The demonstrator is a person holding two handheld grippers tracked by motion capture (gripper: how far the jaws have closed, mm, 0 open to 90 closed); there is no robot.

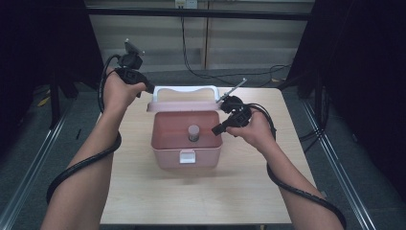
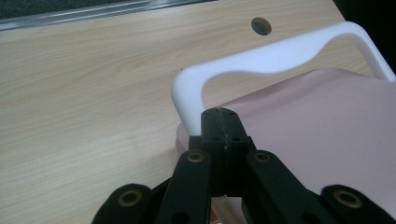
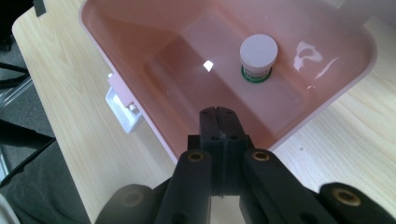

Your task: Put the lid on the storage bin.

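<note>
Jar (image 3: 258, 57) alone in pink box (image 1: 163, 143), lid (image 2: 327, 121) open; left gripper (image 2: 221, 114) by white handle (image 2: 261, 58), right gripper (image 3: 219, 112) over box rim, both pressed together, holding nothing

I'm working at a light wooden table (image 1: 158, 201) with a pale grain and a small round hole (image 2: 261, 26) near its far edge, and it stands on a grey floor (image 1: 28, 143). Metal rails (image 1: 33, 160) run along the floor on both sides of the table, dark curtains (image 1: 364, 72) close me in to the left and right, and a dark bar (image 1: 201, 13) crosses overhead in front. Ahead of me is a pale panelled wall (image 1: 230, 43) with a black cable (image 1: 191, 67) hanging down it and trailing across the floor, and the lighting is dim and even.
</note>
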